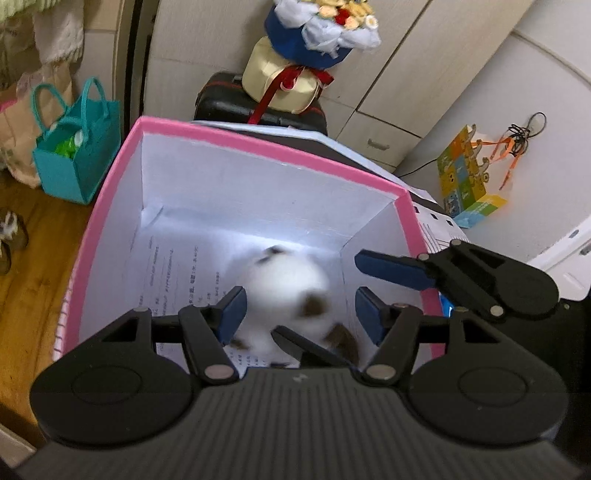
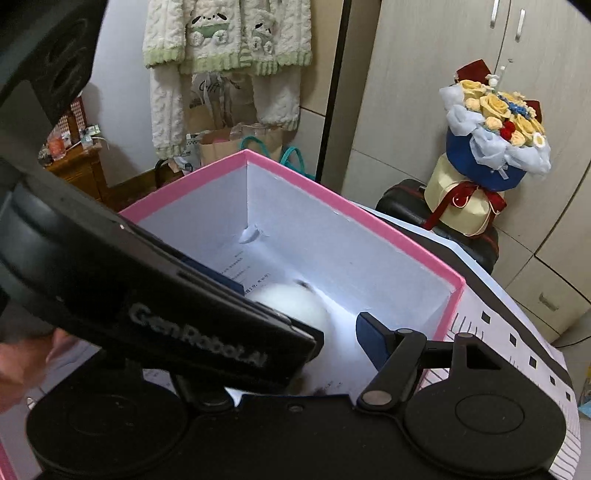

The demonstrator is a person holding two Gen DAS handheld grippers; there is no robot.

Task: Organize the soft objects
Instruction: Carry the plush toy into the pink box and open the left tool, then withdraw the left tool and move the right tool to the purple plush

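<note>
A white plush toy (image 1: 284, 284) with brown patches lies blurred on the floor of a pink-rimmed box (image 1: 258, 142) with white walls. My left gripper (image 1: 301, 314) reaches down into the box, open. Its blue pads stand on either side of the toy, and a gap shows at the right pad. In the right wrist view the toy (image 2: 291, 306) shows past the left gripper's black body, which hides my right gripper's left finger. My right gripper (image 2: 301, 343) is open inside the same box (image 2: 332, 199). One of its fingers (image 1: 391, 267) crosses in from the right.
Printed paper (image 1: 166, 273) lines the box floor. A teal bag (image 1: 74, 158) stands on the wood floor at left. Behind the box are a black suitcase (image 1: 236, 103) bearing a bouquet (image 1: 321, 33), a colourful carton (image 1: 469, 181), and cupboard doors. Part of a hand (image 2: 22, 365) shows.
</note>
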